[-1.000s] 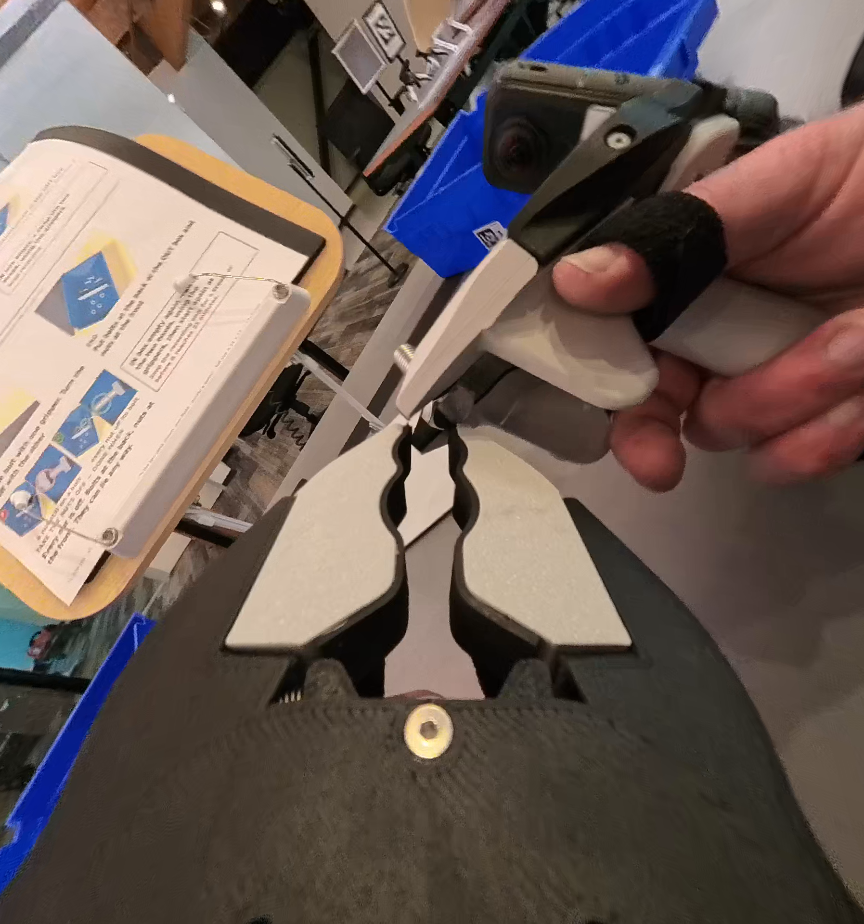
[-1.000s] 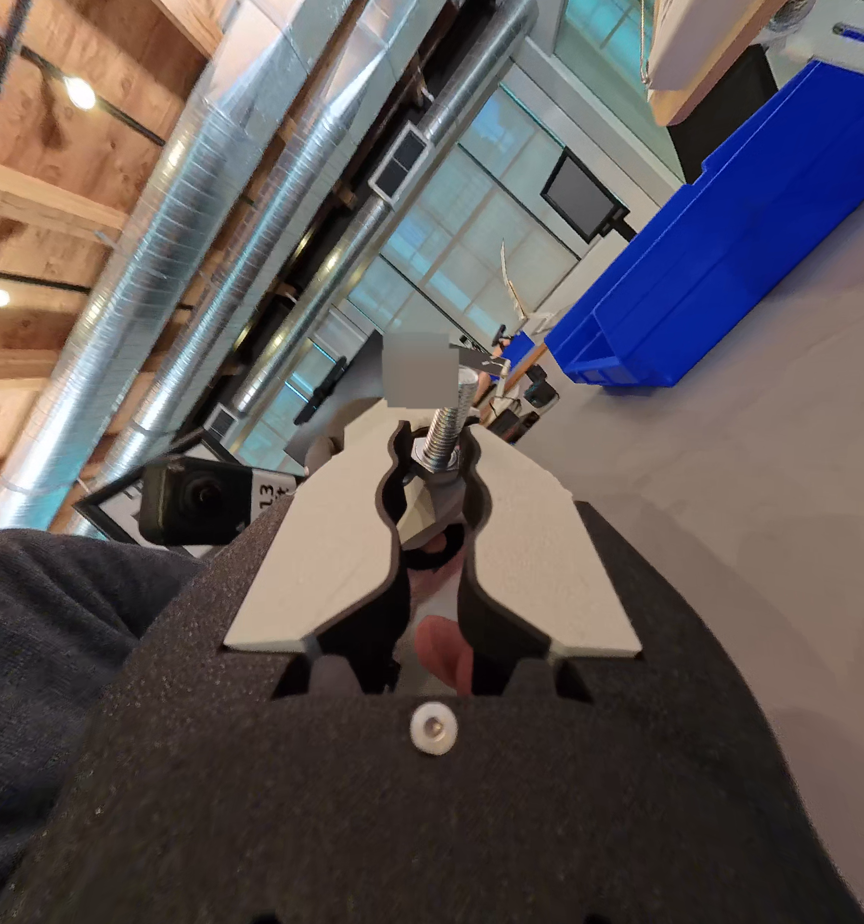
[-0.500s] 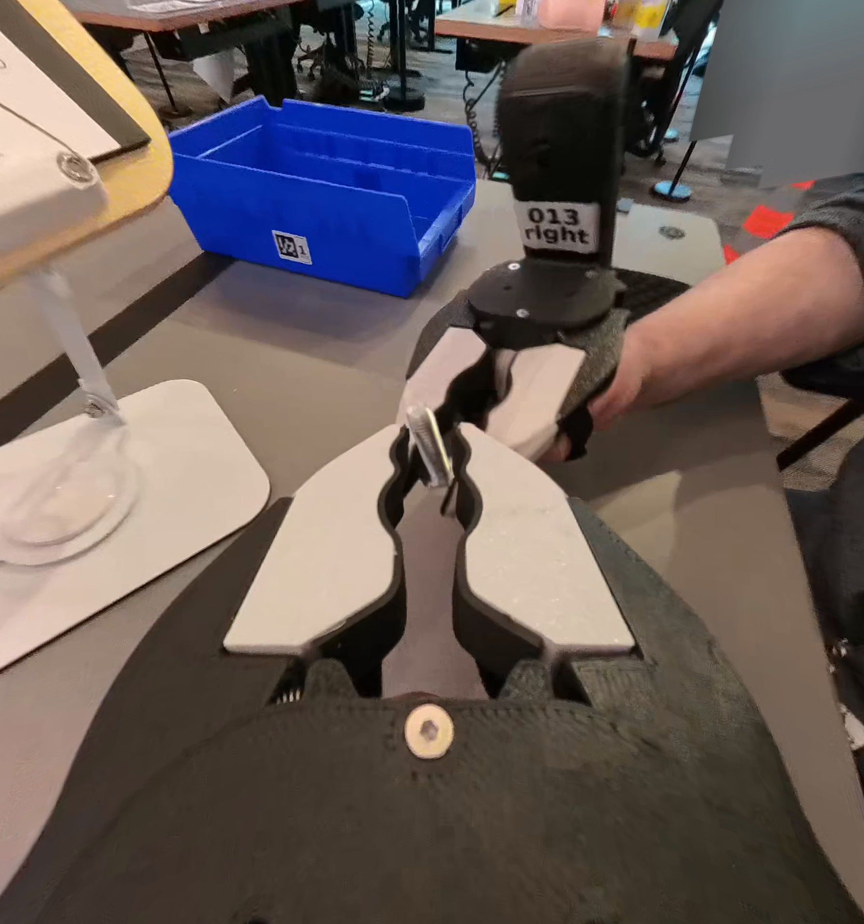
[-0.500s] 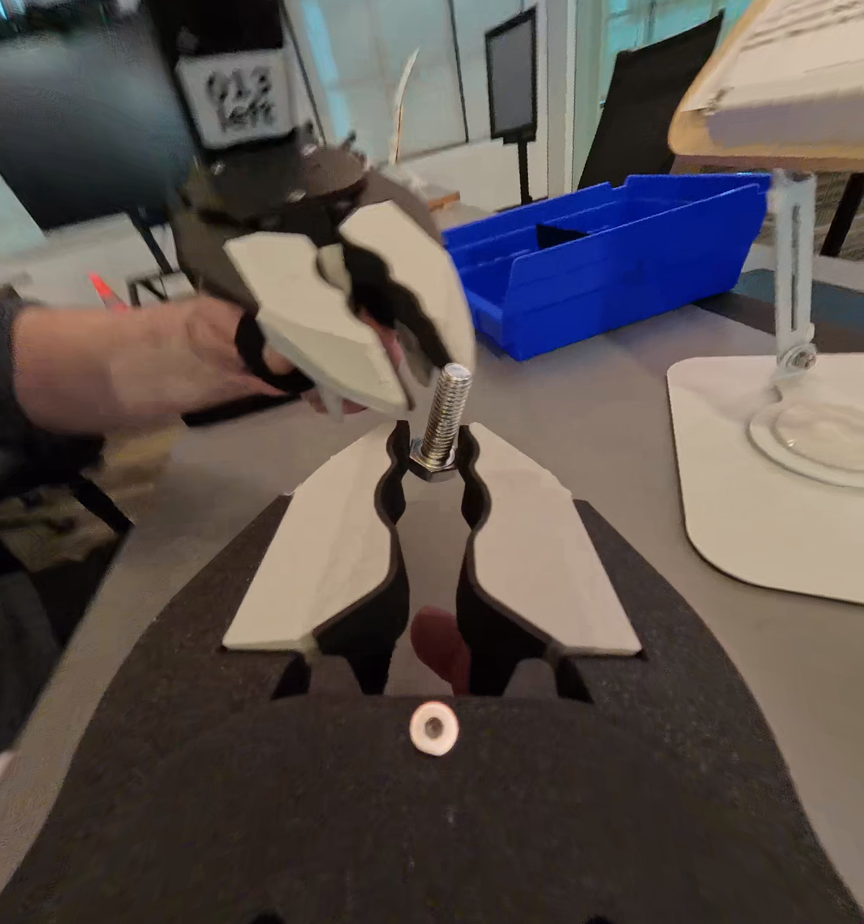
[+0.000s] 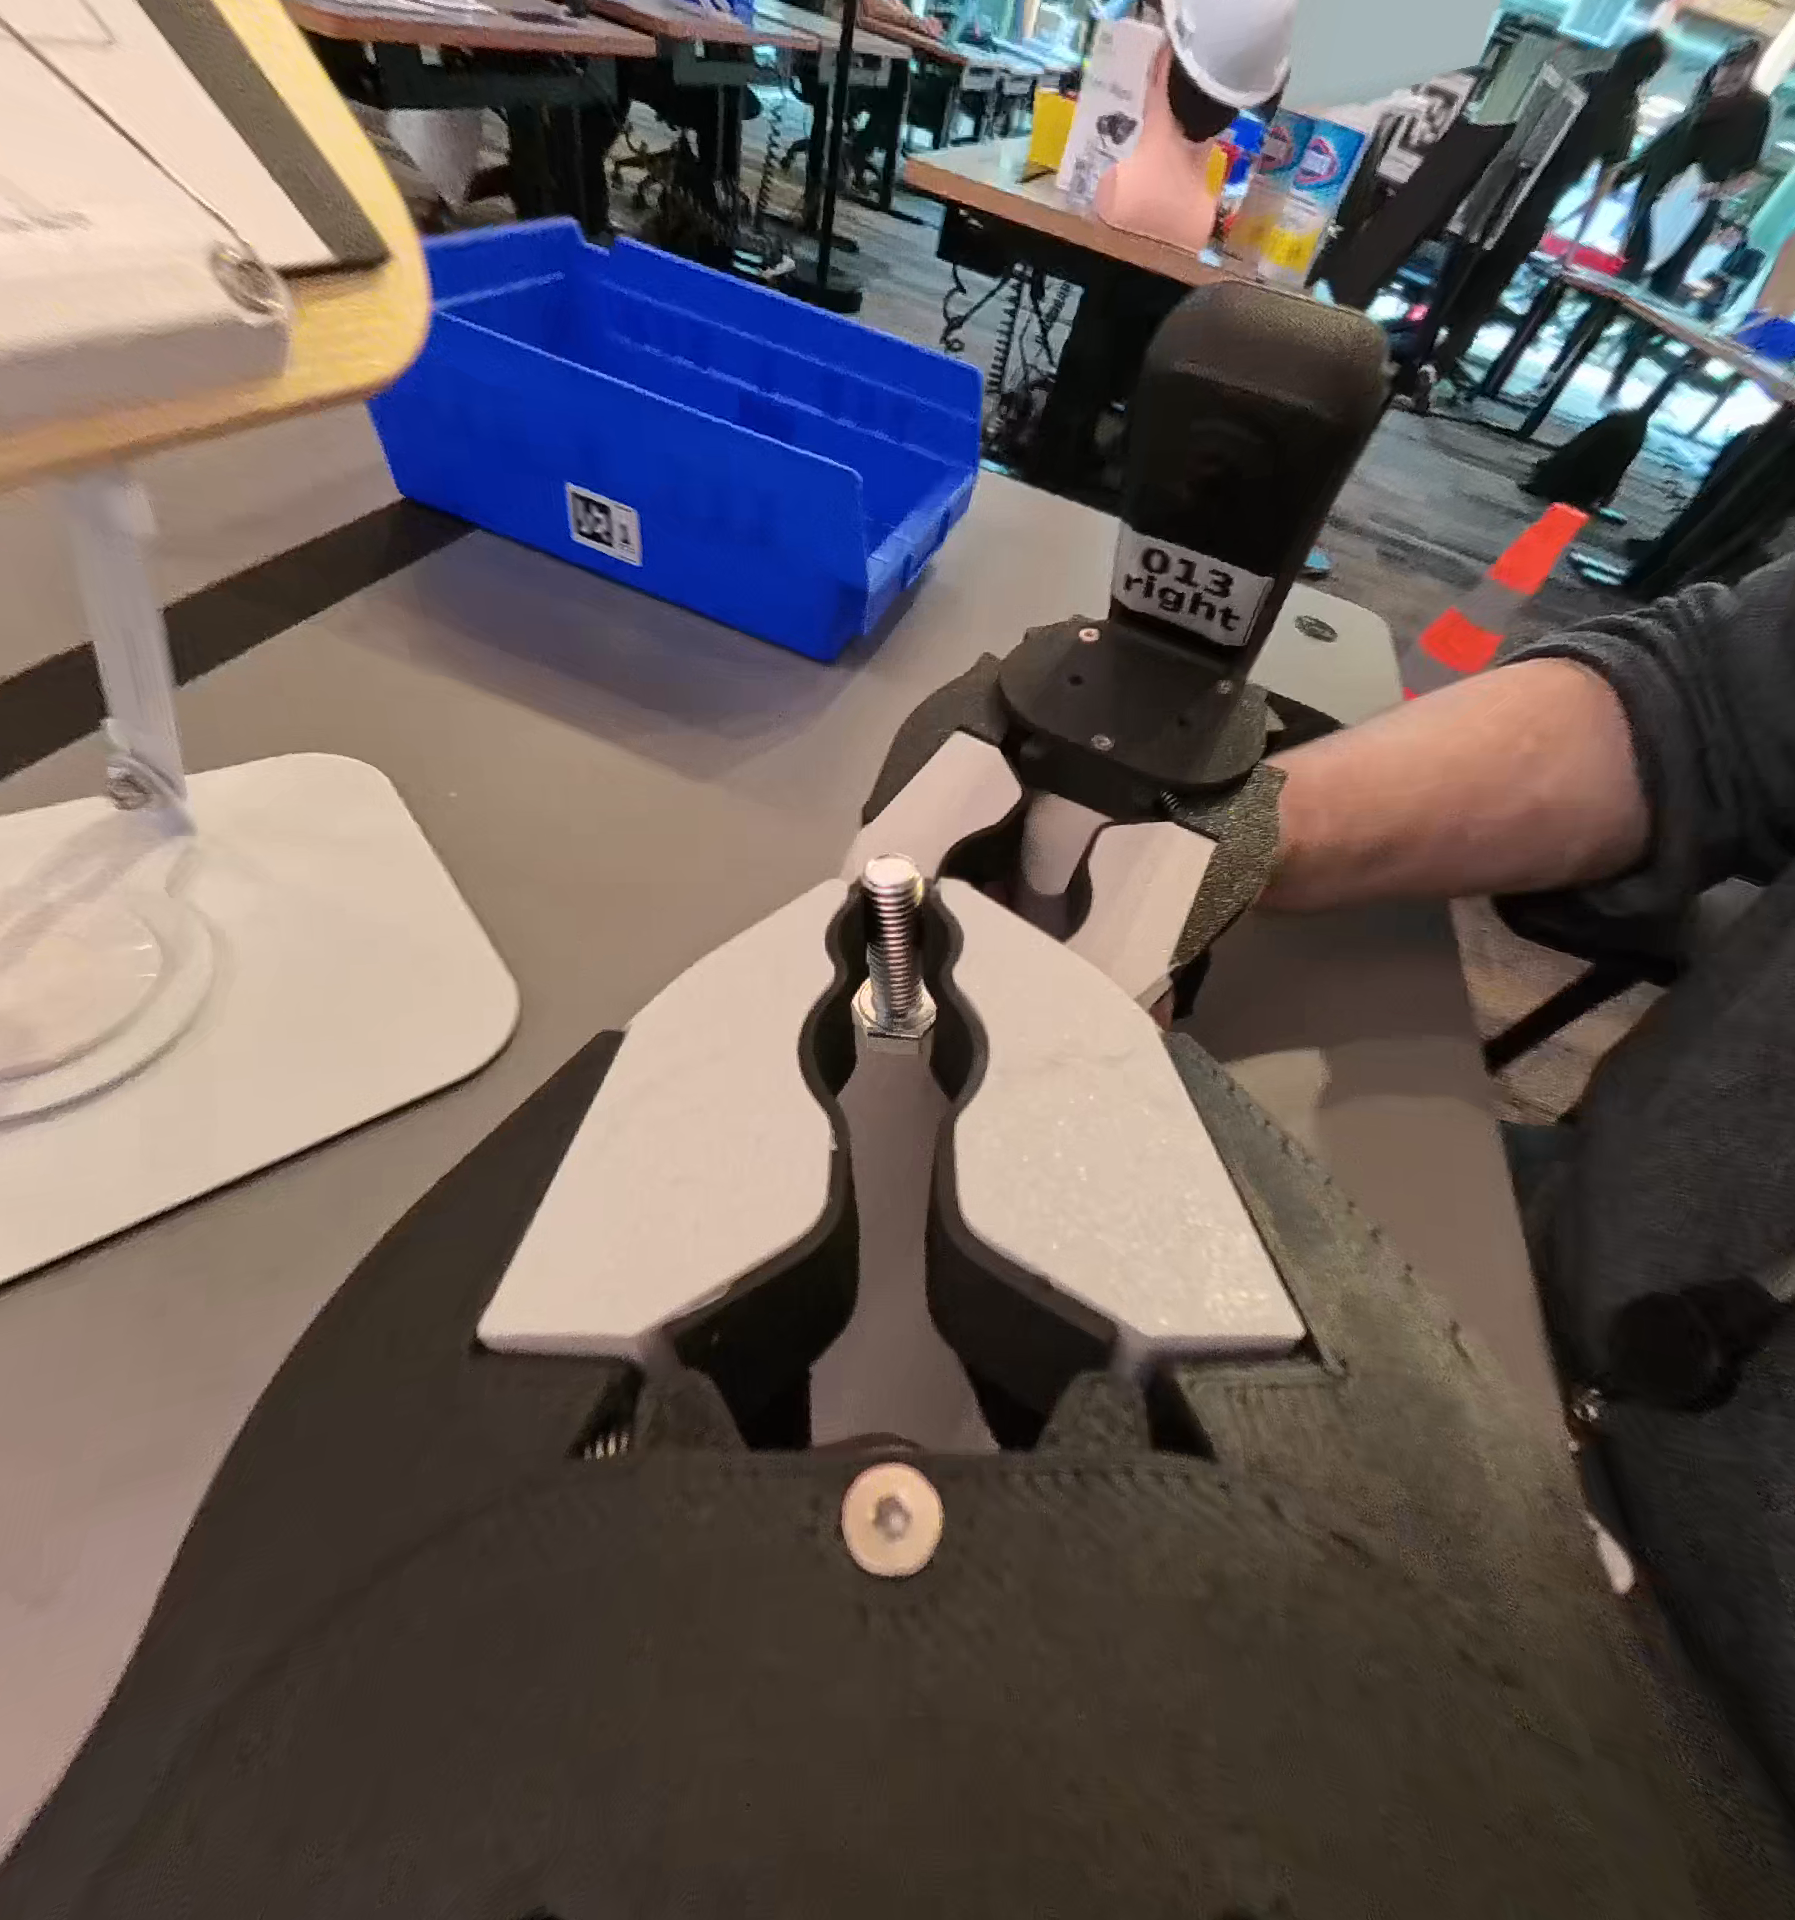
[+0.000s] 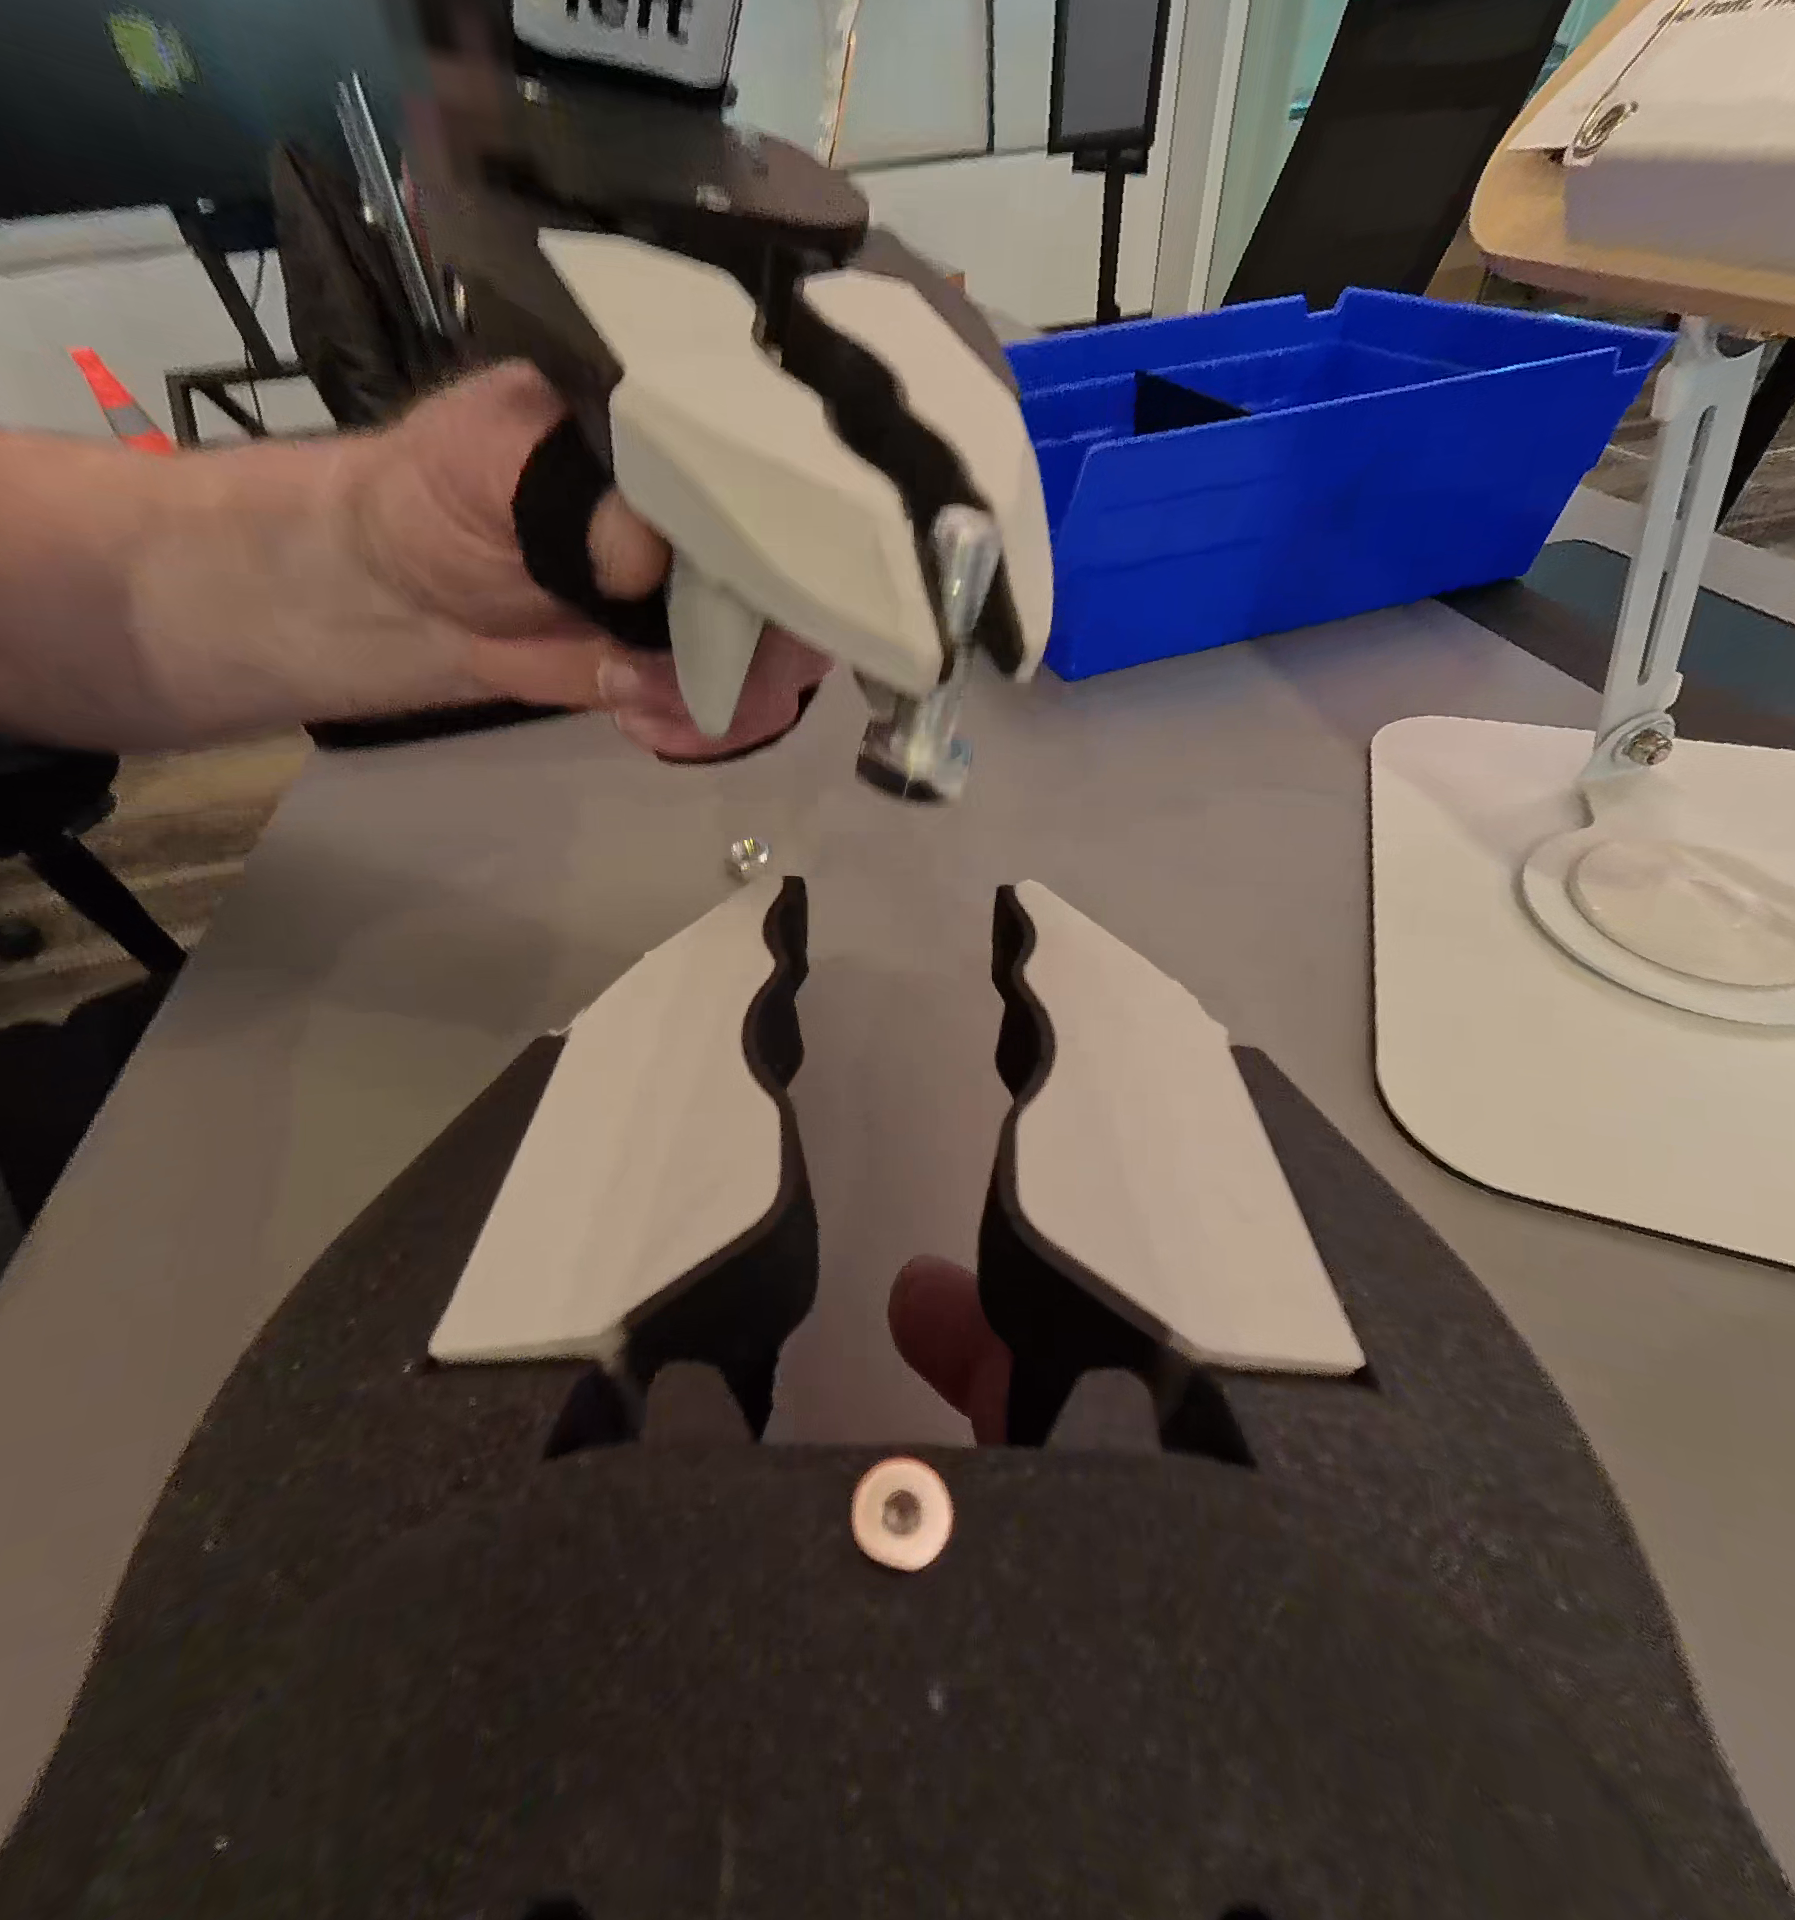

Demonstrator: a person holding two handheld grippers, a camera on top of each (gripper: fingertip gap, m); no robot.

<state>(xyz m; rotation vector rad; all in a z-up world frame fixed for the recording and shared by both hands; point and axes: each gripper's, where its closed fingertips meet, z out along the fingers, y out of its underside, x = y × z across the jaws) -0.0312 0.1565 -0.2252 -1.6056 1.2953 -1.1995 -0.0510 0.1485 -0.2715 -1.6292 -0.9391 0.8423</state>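
At the far left a white stand base is seen lying on the grey counter. Behind it, a little more to the right, a blue bin is set, well apart from both tools. In the middle, the left tongs are clamped on a silver bolt. The threaded shank is taken in the wavy notches near the fingertips, the plain end looks out past the tips, and the hexagonal end sits in the wider hollow behind. From the right wrist view the same bolt is seen carried above the counter, tilted, with its hexagonal end lowest, so it is borne by the pads alone. The grip is judged to be fair but not generous, because only a short part of the thread is covered and round thread can turn between pads. Steady pressure and slow wrist motion are therefore advised, and the bolt is better held with its axis along the notches. To the right, the right tongs are held apart with nothing between them, low over the bare counter and just beside the left tongs. A small silver nut is lying on the counter close to their left fingertip, not touched by it. It is small and may be pushed away easily by a careless tip.
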